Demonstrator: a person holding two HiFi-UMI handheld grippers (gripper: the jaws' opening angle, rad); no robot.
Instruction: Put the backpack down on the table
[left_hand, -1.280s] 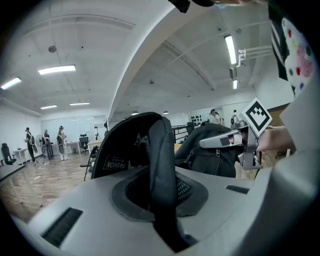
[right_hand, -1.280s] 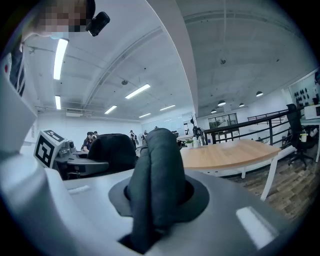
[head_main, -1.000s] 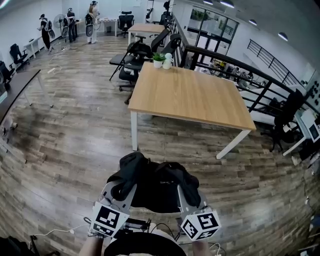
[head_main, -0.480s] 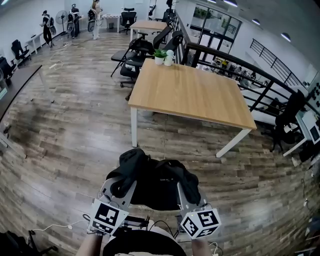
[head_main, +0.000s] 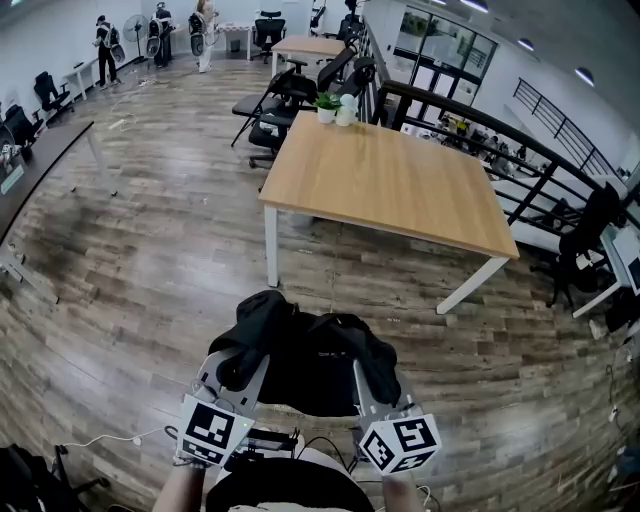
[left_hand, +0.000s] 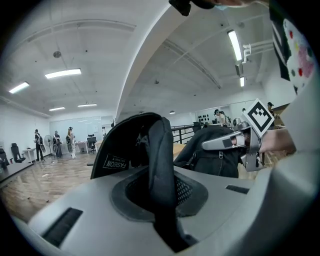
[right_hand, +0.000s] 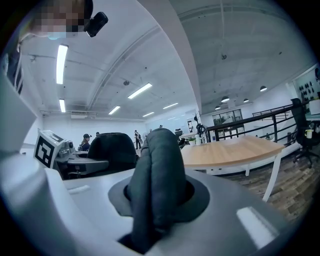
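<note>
A black backpack (head_main: 305, 358) hangs above the wood floor in front of me, carried by its two padded straps. My left gripper (head_main: 240, 372) is shut on the left strap (left_hand: 162, 165), which stands up thick between its jaws. My right gripper (head_main: 374, 378) is shut on the right strap (right_hand: 157, 175) in the same way. In the left gripper view the bag's body (left_hand: 215, 152) sits between the two grippers. The light wooden table (head_main: 390, 180) stands a short way ahead, its near corner on white legs.
A small potted plant (head_main: 326, 103) and a white object stand at the table's far edge. Black office chairs (head_main: 275, 100) crowd behind it. A dark railing (head_main: 500, 150) runs along the right. Several people (head_main: 160, 30) stand far off at the back left. Cables lie on the floor near my feet.
Both grippers and the backpack have shifted slightly forward toward the table. The grips on the straps look unchanged.
</note>
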